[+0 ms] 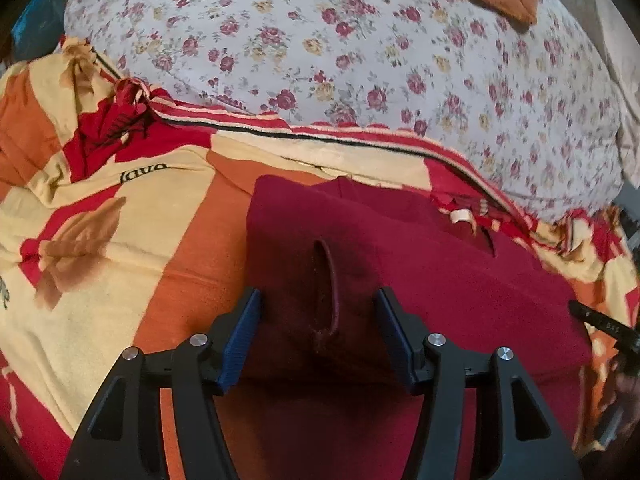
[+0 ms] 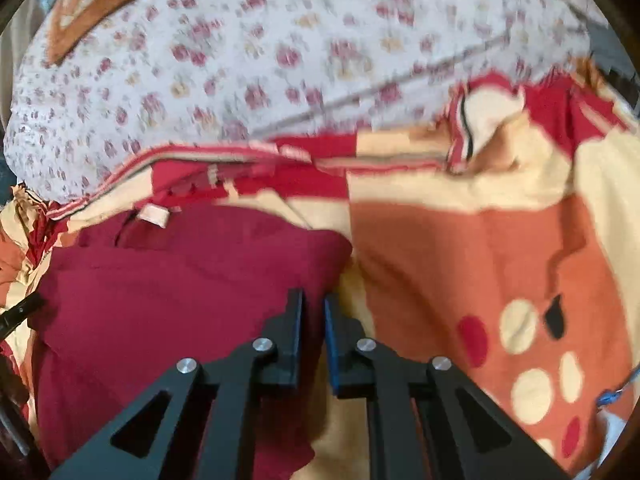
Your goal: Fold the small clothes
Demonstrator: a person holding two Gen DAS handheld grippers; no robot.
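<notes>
A small maroon garment (image 1: 400,280) lies on the bed, spread over an orange, cream and red blanket (image 1: 120,260), with a floral sheet (image 1: 360,40) beyond it. The left gripper (image 1: 318,304) hangs over the cloth with its fingers wide, straddling a raised ridge in the fabric but not pressing on it. The right gripper (image 2: 314,316) sits at the garment's right edge with its fingers drawn nearly together — the view is blurred, so whether they have actually caught the hem between them I can't say for sure, though it looks likely. To fold well from here, I'd want the left side to pinch its matching edge first, then both to lift together and carry the cloth over evenly — keeping the edge taut so that ridge flattens rather than getting folded in
</notes>
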